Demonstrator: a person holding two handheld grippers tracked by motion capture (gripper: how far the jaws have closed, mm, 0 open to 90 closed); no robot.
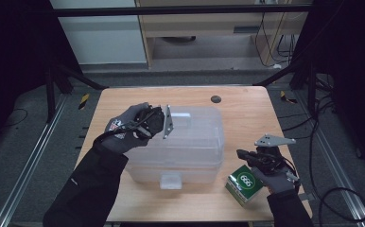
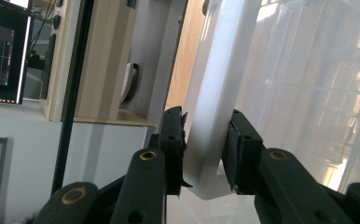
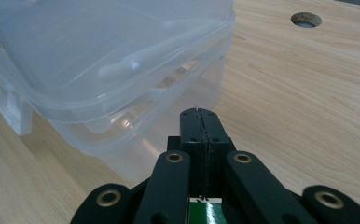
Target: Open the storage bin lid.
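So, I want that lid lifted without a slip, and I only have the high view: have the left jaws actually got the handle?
Observer: Yes. In the left gripper view, the left gripper has a pad pressed on each side of the white handle, near its bent end.
Operator: Is the right one holding anything?
Observer: No. The right gripper view shows the right gripper with its jaws shut together and nothing between them.
Operator: Is it touching the box?
Observer: It doesn't look like it. Its tips point at a lower corner of the clear box and stop short of it.
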